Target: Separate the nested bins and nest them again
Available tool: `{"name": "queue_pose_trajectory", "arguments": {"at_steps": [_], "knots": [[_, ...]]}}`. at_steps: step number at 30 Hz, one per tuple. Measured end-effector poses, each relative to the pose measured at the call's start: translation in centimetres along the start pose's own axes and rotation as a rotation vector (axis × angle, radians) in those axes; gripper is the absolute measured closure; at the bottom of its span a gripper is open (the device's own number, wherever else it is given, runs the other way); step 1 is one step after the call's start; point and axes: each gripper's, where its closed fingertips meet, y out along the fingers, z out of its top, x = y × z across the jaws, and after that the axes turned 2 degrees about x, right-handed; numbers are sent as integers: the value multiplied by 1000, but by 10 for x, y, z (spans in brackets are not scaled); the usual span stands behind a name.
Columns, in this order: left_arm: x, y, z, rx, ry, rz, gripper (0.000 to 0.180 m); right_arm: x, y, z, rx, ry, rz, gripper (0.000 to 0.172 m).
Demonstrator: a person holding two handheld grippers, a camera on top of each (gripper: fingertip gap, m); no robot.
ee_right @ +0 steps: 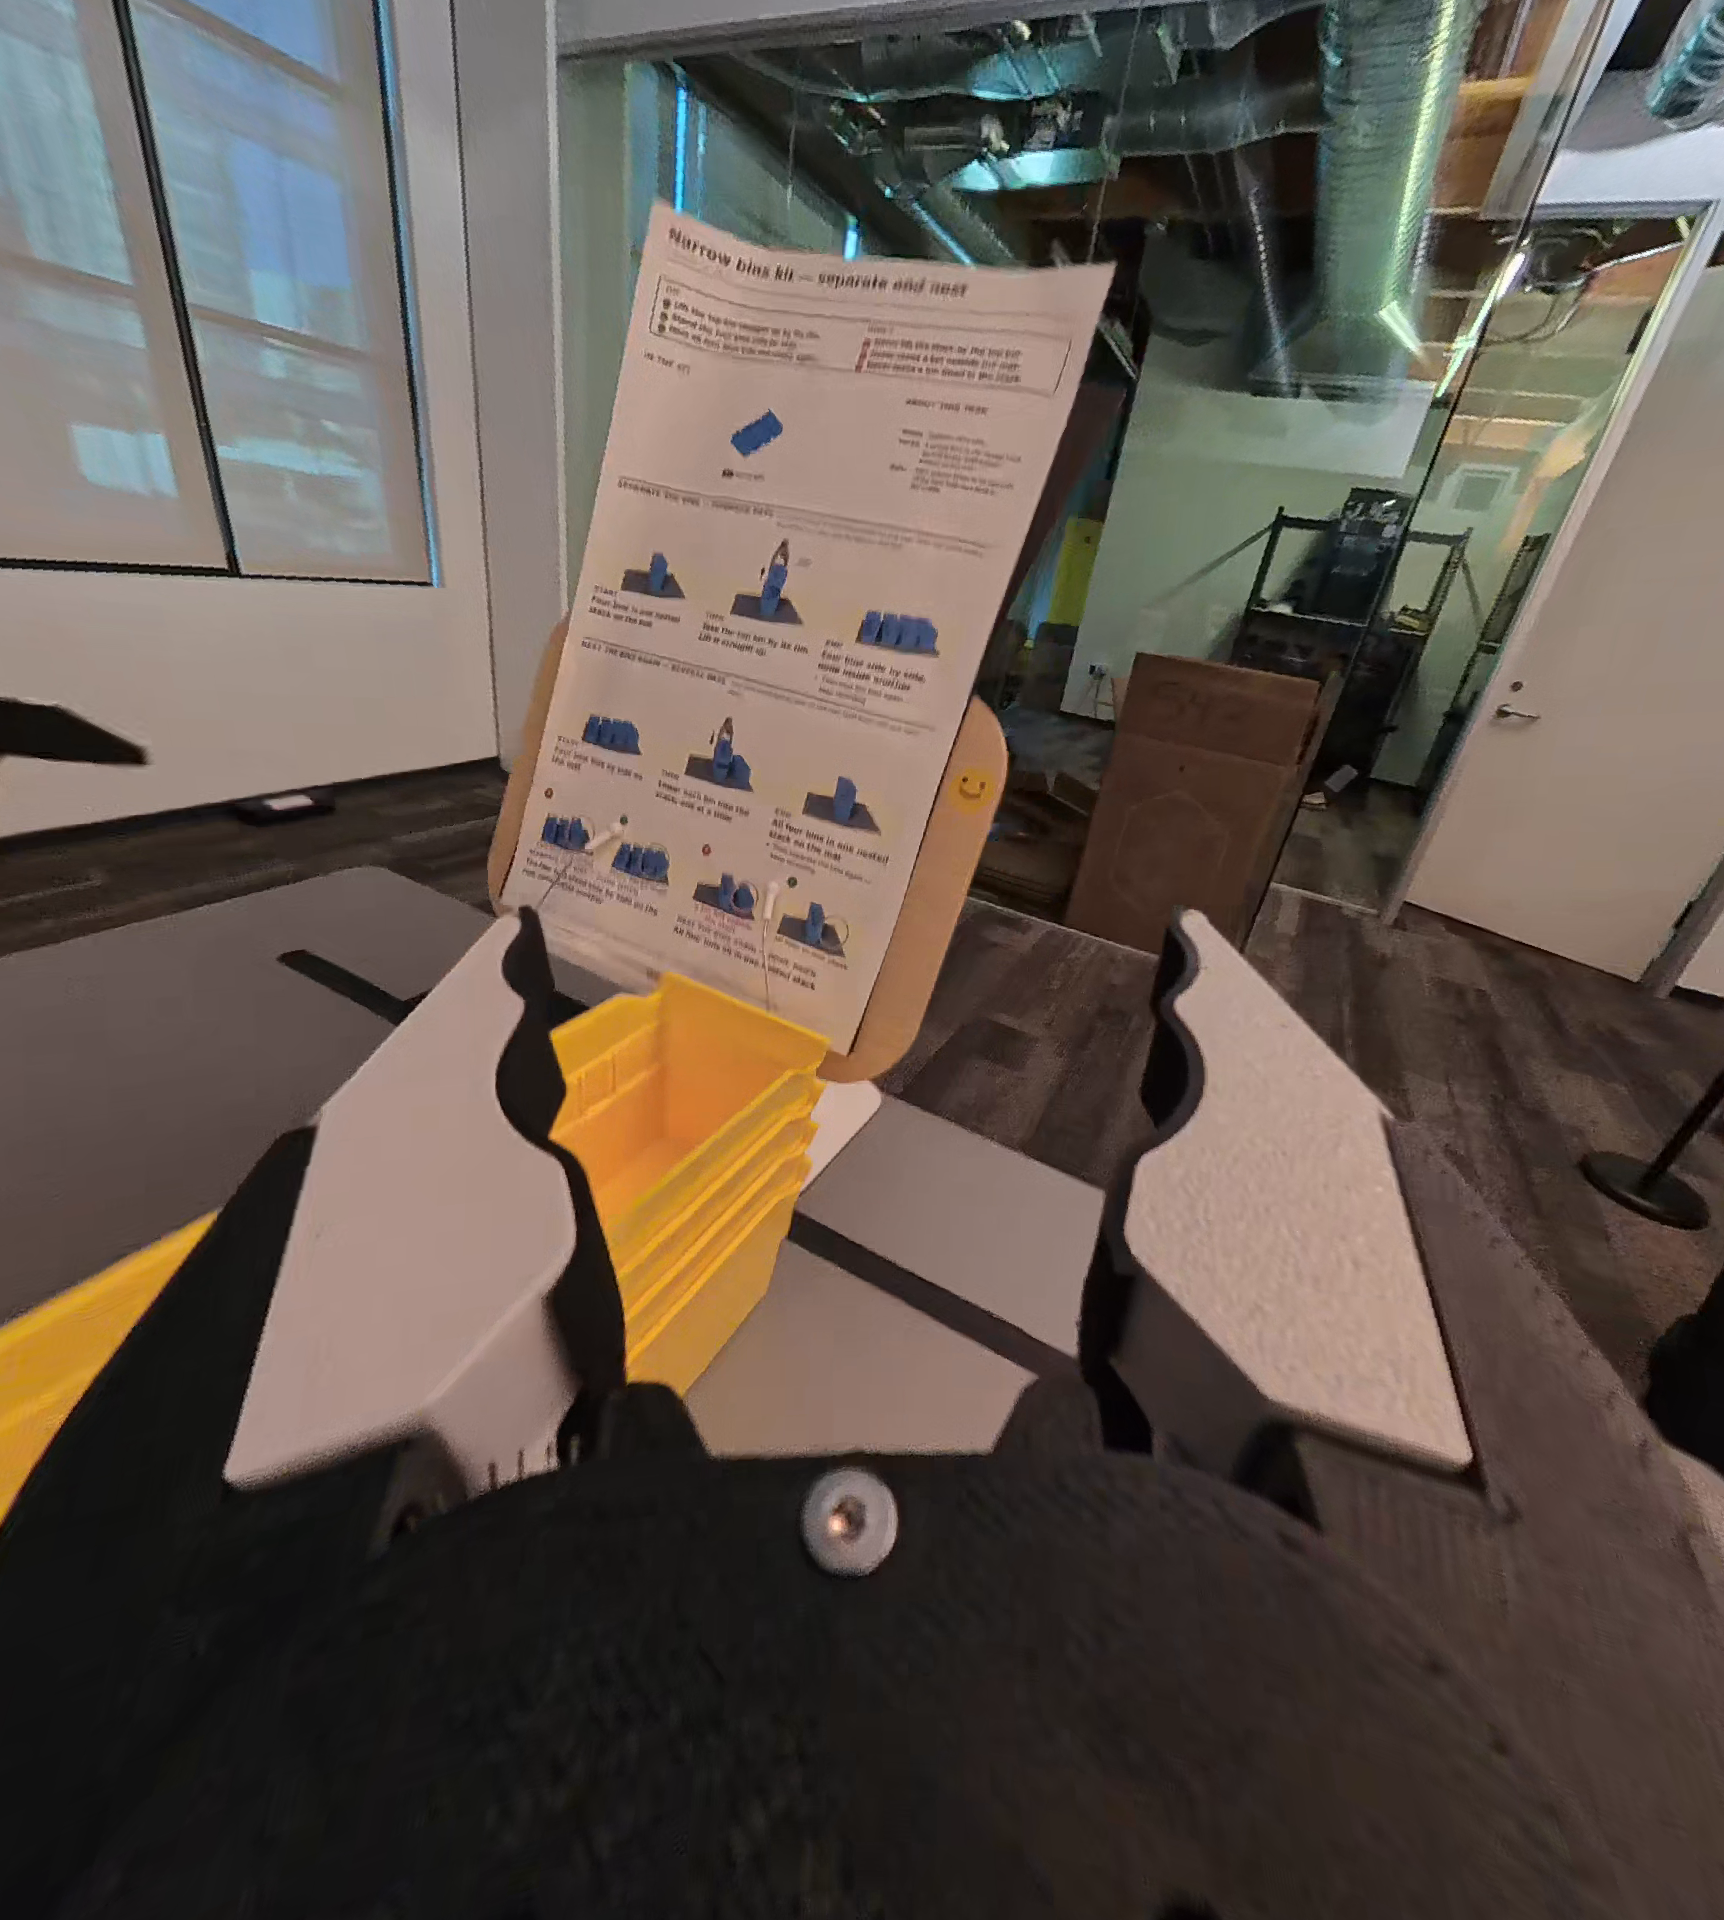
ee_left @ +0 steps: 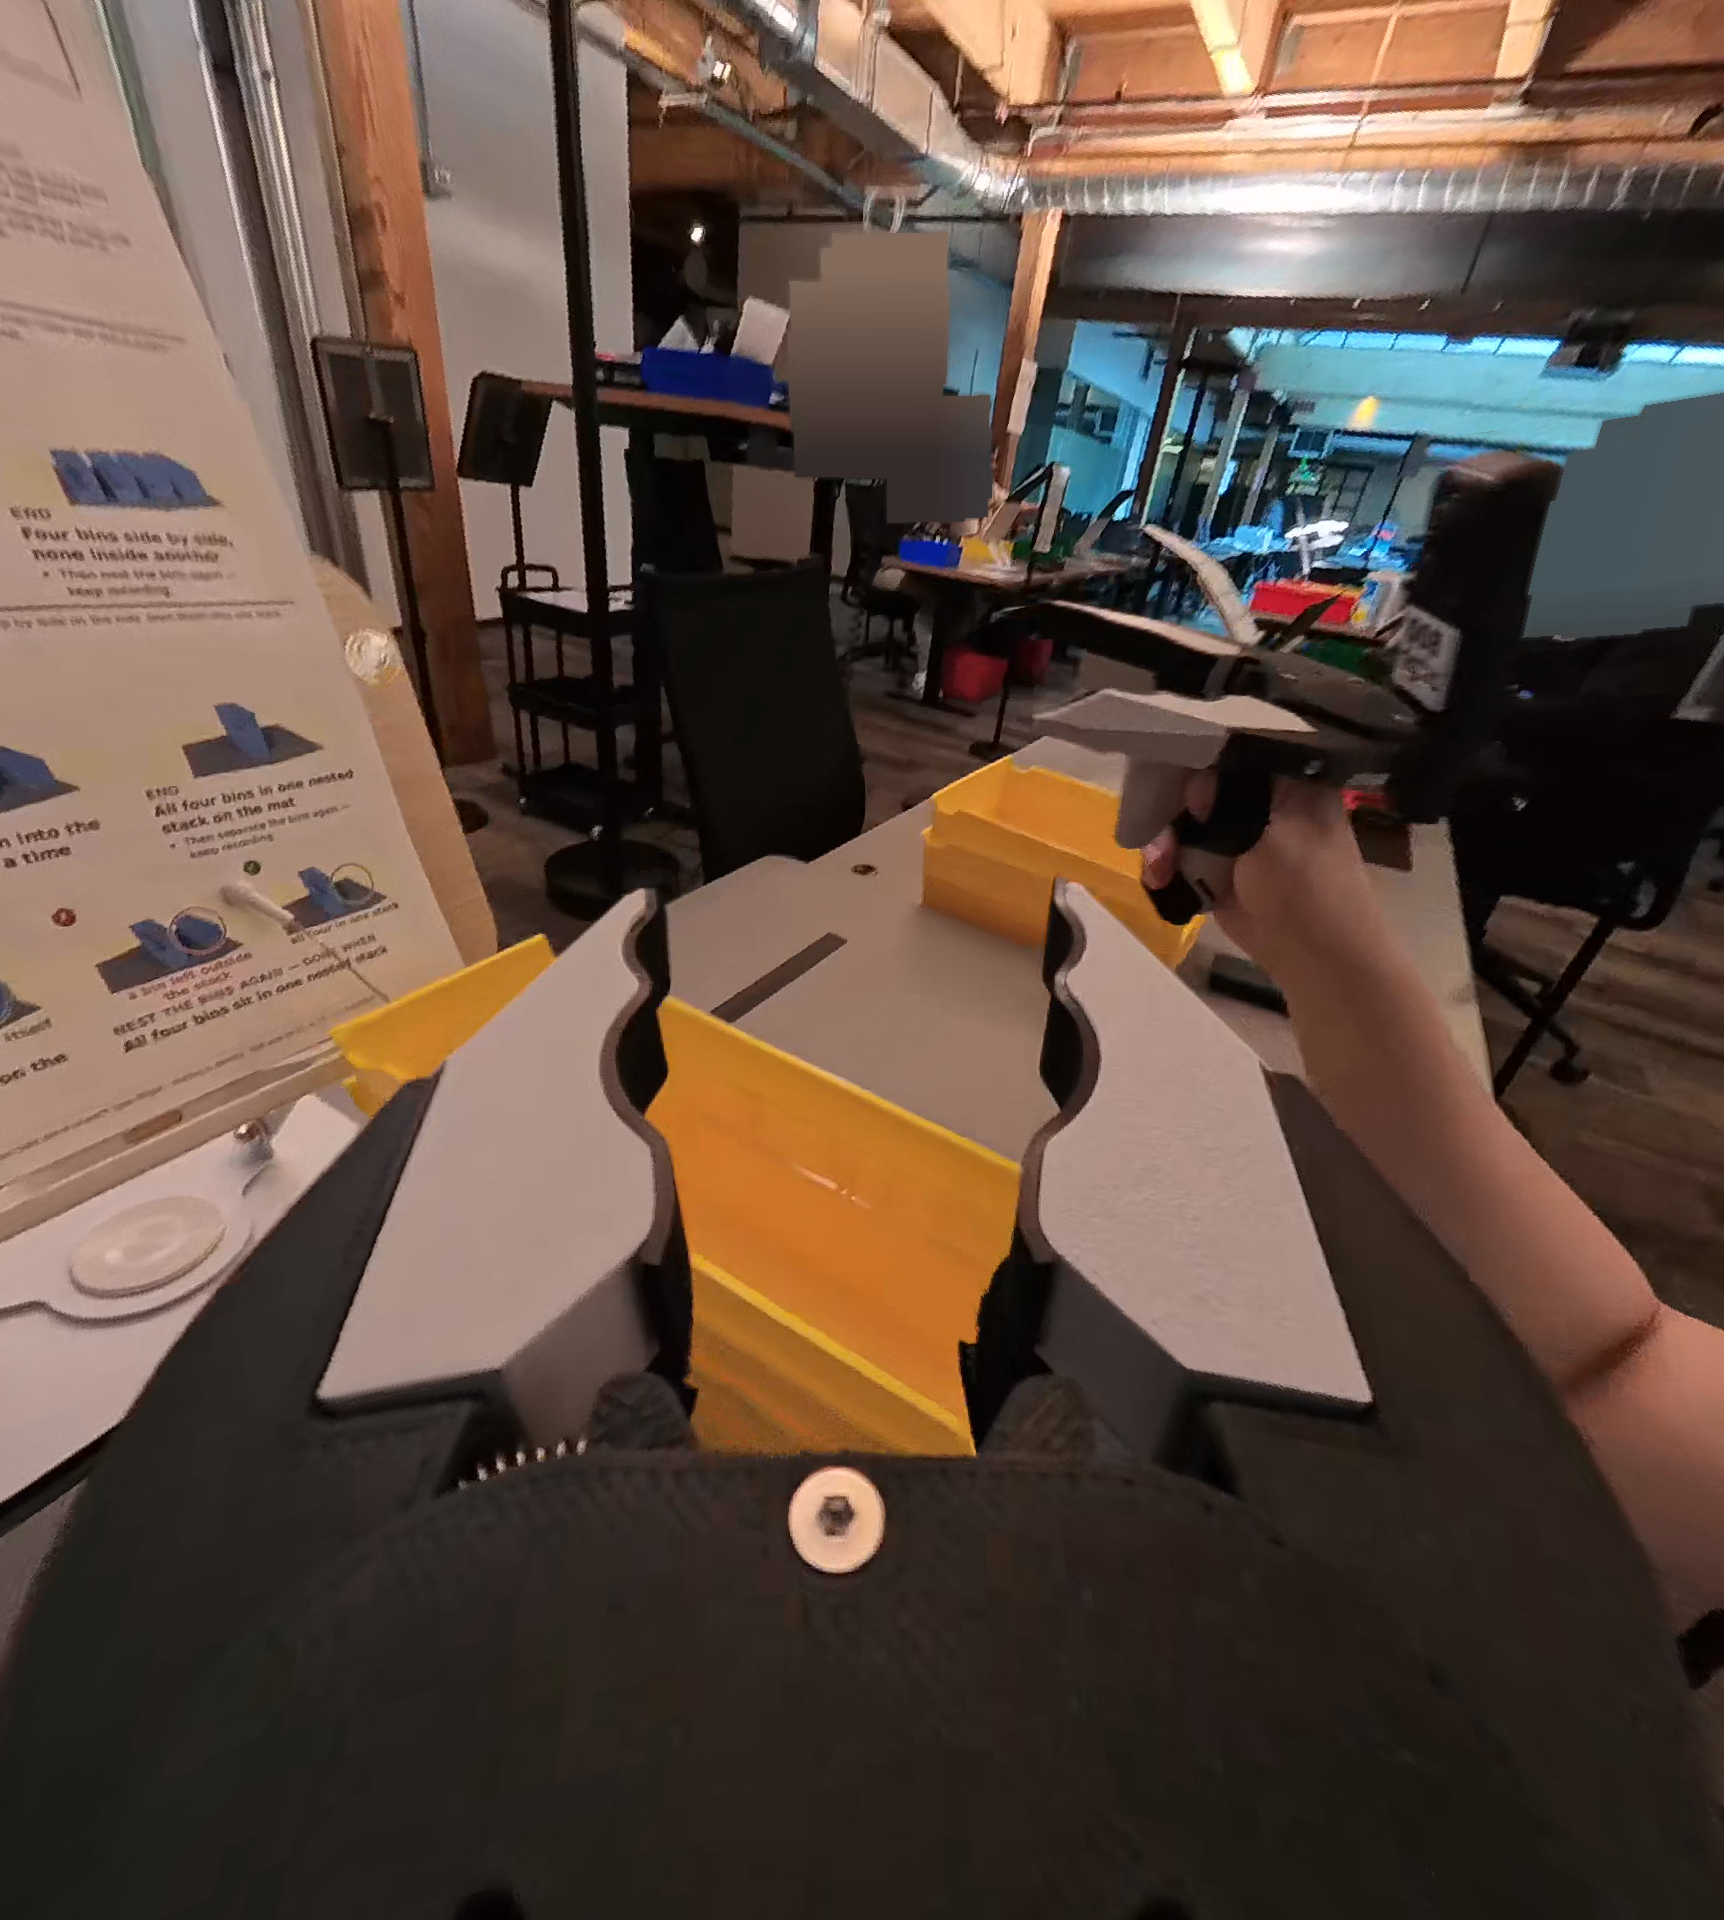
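In the left wrist view my left gripper (ee_left: 853, 904) is open, and its pads hold nothing. It hovers over a yellow bin (ee_left: 837, 1195) that reaches out past my left finger (ee_left: 525, 1091). In the right wrist view this is a stack of nested yellow bins (ee_right: 702, 1132) in front of the instruction sheet, with my left gripper (ee_right: 16, 727) raised far to its left. My right gripper (ee_right: 853, 935) is wide open and empty. A hand holds it (ee_left: 1097, 675) above more yellow bins (ee_left: 1024, 862) at the table's far end. These also show low on the left in the right wrist view (ee_right: 58, 1403).
The grey table (ee_left: 889, 935) has a dark strip (ee_left: 775, 977) between the two groups of bins. An instruction sheet on a stand (ee_right: 785, 623) rises at the table's edge behind the stack. A black office chair (ee_left: 754, 707) stands beyond the table. The person's forearm (ee_left: 1409, 1143) crosses at the right.
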Motion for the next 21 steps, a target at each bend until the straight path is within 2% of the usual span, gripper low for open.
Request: {"name": "queue_pose_trajectory", "arguments": {"at_steps": [3, 6, 9, 12, 17, 21], "knots": [[-15, 13, -18, -57, -44, 25, 106, 17, -3, -24, -4, -24, -25, 64], [-15, 26, -34, -108, -79, 14, 101, 33, 3, -43, -70, 6, -34, 62], [-16, 33, -46, -170, -25, 61, 93, 33, 7, -46, -53, 46, 7, 63], [-16, 33, -44, -164, 45, 125, 85, 39, 9, -55, -98, 39, 0, 63], [-21, 33, -52, -194, 68, 205, 70, 44, 2, -50, -101, 39, -1, 63], [-37, 45, -72, -299, -25, 281, 66, 50, -5, -42, -70, 84, 14, 63]]}}
